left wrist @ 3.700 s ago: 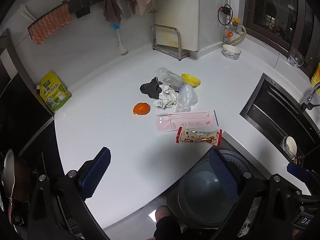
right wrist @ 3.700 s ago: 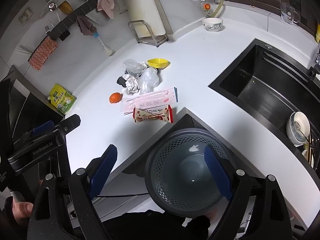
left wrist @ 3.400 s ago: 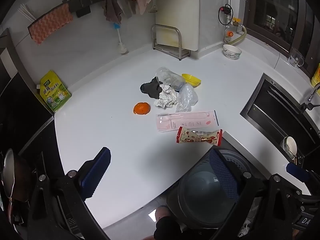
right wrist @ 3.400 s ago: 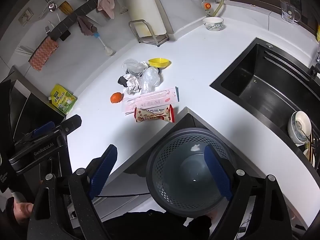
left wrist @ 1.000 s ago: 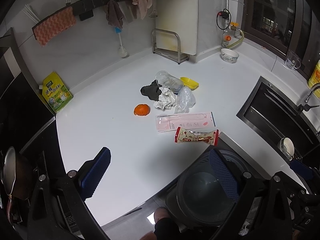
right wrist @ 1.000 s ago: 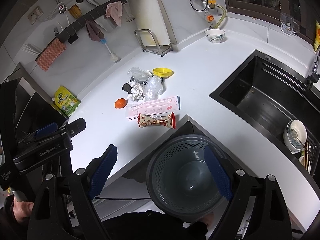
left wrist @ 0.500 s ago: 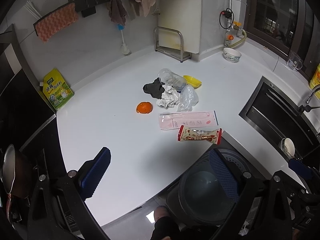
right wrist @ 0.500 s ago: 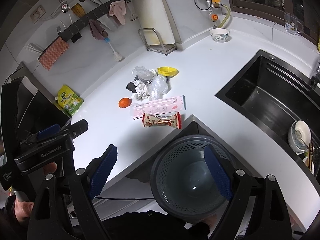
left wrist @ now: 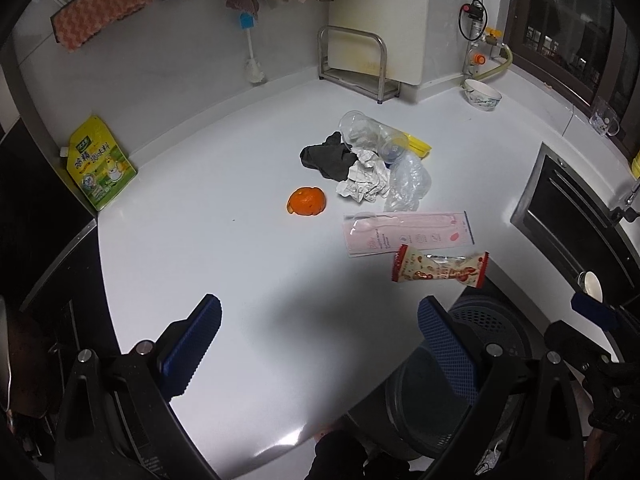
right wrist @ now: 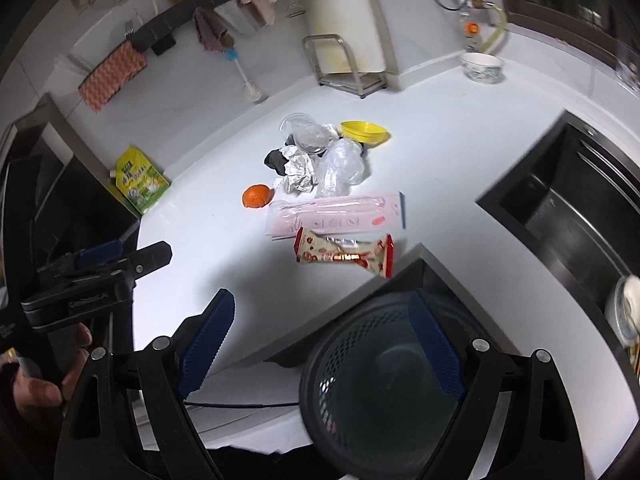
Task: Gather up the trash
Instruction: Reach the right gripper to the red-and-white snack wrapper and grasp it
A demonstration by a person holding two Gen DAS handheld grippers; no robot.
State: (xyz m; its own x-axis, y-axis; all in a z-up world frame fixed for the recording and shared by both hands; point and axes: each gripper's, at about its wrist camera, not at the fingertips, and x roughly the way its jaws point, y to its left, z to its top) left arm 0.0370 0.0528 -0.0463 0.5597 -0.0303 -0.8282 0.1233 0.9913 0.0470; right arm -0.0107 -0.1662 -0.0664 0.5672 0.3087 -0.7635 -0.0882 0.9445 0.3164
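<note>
Right wrist view is showing both grippers hanging with jaws wide and empty; the snack wrapper [right wrist: 344,251], nearest the bin [right wrist: 384,384], is inviting a flat, low pinch.

- Counter [left wrist: 240,264]: smooth, glossy white.
- Wrapper [left wrist: 440,270]: shiny foil-like plastic.
- Bag [left wrist: 408,184]: clear crinkled plastic.
- Paper [left wrist: 364,182]: crumpled, matt.
- Bin [right wrist: 384,396]: perforated dark plastic.

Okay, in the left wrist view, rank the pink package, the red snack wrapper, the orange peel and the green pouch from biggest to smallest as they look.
1. pink package
2. red snack wrapper, though it lies nearer the camera
3. green pouch, close to the wrapper in apparent size, so that order is unsure
4. orange peel, clearly smallest
</note>
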